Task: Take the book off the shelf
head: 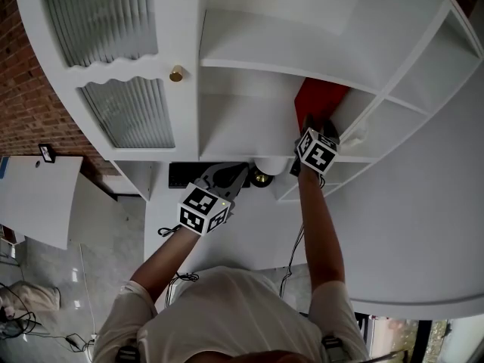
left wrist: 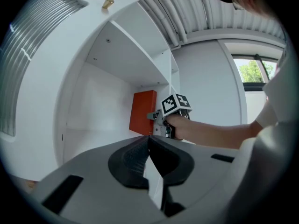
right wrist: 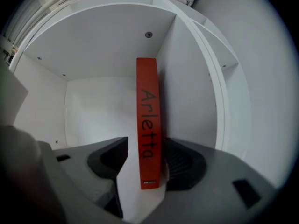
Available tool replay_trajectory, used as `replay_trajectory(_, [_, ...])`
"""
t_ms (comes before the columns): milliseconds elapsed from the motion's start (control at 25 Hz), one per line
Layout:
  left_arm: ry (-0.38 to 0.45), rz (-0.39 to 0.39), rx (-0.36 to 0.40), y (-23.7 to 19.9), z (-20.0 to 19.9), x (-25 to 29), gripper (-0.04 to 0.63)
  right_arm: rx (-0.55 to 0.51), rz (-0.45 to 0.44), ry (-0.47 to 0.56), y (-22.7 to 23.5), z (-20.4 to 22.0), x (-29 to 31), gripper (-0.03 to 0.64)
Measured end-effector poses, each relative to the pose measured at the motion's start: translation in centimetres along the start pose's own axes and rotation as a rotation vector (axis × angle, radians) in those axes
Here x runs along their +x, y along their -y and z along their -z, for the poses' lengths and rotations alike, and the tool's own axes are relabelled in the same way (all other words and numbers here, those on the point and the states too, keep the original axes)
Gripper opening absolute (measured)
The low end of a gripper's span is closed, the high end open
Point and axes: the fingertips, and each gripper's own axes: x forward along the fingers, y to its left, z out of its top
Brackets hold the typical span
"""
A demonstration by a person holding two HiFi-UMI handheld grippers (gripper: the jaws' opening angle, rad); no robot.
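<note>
Looks over the left gripper (left wrist: 149,141), jaws together with nothing between them, into a white shelf (left wrist: 100,101) compartment. Finds a red book (left wrist: 143,112) upright far in by the right wall, the right gripper (left wrist: 158,119) just at its near edge.

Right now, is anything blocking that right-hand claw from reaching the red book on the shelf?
Nothing visible does. The red book stands upright against the compartment's right wall. Its spine already sits between the open jaws of the right gripper, with a gap showing on its left side.
</note>
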Motion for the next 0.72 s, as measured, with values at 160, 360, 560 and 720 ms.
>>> replay_trajectory(160, [-0.003,0.005,-0.004,0.3,0.2,0.2,-0.006,-0.002,0.013,-0.001,0.1,-0.1,0.7,0.225])
replay_trajectory(360, [-0.004,0.003,-0.005,0.5,0.2,0.4,-0.006,-0.011,0.008,-0.002,-0.1,-0.1,1.7,0.227])
replay_trajectory(560, [-0.006,-0.012,-0.012,0.2,0.4,0.4,-0.006,-0.028,-0.028,0.014,-0.7,-0.2,1.7,0.225])
replay_trajectory(720, [-0.009,-0.02,-0.017,0.3,0.6,0.7,-0.006,-0.038,-0.068,0.01,-1.4,-0.1,2.4,0.225])
